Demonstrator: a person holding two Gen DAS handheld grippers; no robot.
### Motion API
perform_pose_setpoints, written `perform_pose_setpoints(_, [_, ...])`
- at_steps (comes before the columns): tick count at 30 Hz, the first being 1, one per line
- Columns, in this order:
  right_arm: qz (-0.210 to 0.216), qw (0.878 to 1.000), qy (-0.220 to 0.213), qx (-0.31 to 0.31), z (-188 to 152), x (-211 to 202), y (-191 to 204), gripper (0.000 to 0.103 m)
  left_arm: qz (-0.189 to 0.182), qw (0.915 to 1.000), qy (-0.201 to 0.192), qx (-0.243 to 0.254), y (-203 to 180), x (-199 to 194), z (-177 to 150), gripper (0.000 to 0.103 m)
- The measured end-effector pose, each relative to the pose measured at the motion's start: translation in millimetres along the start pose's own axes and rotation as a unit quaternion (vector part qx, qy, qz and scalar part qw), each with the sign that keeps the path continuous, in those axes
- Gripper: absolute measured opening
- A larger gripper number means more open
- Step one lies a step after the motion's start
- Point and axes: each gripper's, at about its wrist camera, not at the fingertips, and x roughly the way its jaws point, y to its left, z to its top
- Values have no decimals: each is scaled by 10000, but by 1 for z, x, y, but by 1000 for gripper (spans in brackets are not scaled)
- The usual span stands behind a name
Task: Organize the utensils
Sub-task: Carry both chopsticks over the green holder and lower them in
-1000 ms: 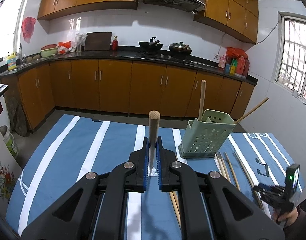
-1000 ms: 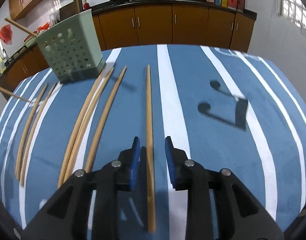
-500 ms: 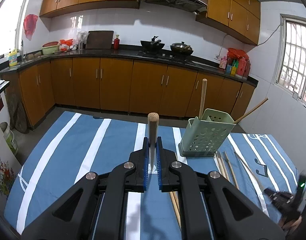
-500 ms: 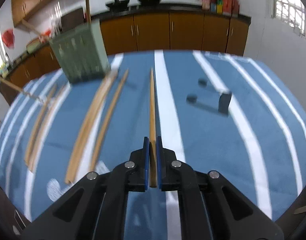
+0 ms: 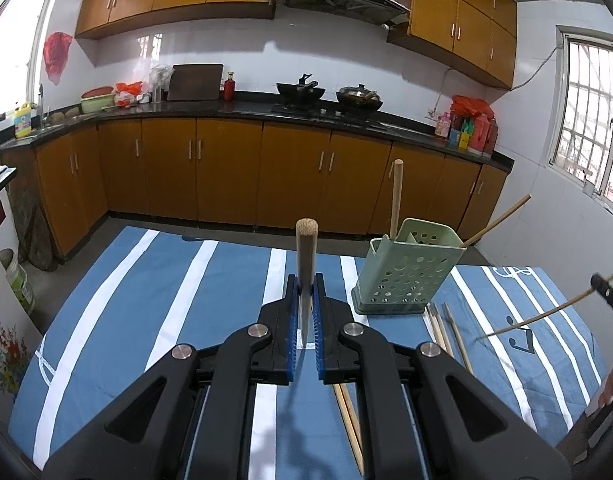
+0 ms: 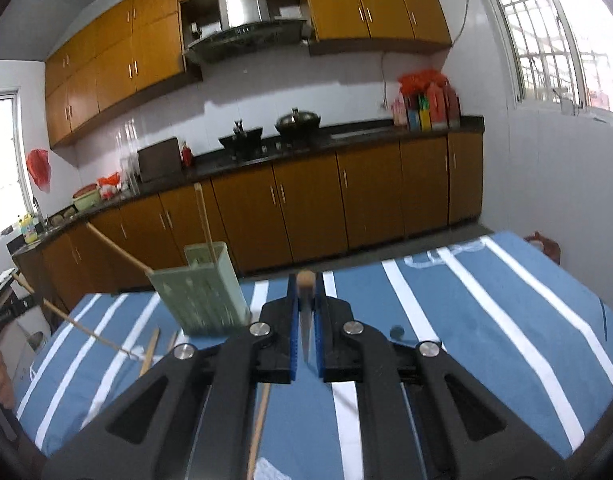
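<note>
The chopstick (image 6: 305,280), flat before, is now lifted, clamped in the right gripper (image 6: 305,320); left gripper (image 5: 305,312) still clamps another.

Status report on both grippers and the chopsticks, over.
Left gripper shut on a chopstick. Right gripper shut on another chopstick, lifted off the cloth. Green holder ahead, path clear.

Kitchen with orange-brown wooden cabinets (image 5: 226,172), a black counter (image 5: 186,114), white tiled walls (image 5: 266,60) and a barred window (image 5: 594,116) letting in daylight
</note>
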Motion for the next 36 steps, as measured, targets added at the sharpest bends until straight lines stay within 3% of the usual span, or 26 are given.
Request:
perform_pose_setpoints(6, [227, 9993, -223, -194, 31, -6, 19, 8, -91, 9997, -155, 153, -8, -9, 12, 7])
perform_pose_setpoints(12, [941, 9950, -267, -215, 70, -27, 42, 8, -377, 9984, -315, 278, -20, -27, 28, 7])
perform_pose_setpoints(16, [1283, 9901, -514, -241, 90, -44, 55, 8, -650, 9961, -491, 333, -35, -40, 45, 7])
perform_pose_setpoints(19, [1293, 9878, -820, -280, 105, -48, 67, 8, -823, 9934, -724, 347, -50, -48, 62, 7])
perform_pose_setpoints(26, [1175, 9845, -1274, -253, 133, -28, 87, 8, -834, 9884, -1224, 346, -82, -39, 100, 7])
perform_pose_setpoints(30, [1073, 9873, -1143, -276, 137, 6, 93, 8, -704, 9883, -1316, 303, -92, -13, 114, 7])
perform_pose_setpoints(36, [1032, 9918, -720, -233, 126, 54, 93, 8, -619, 9914, -1128, 218, -95, 32, 110, 7])
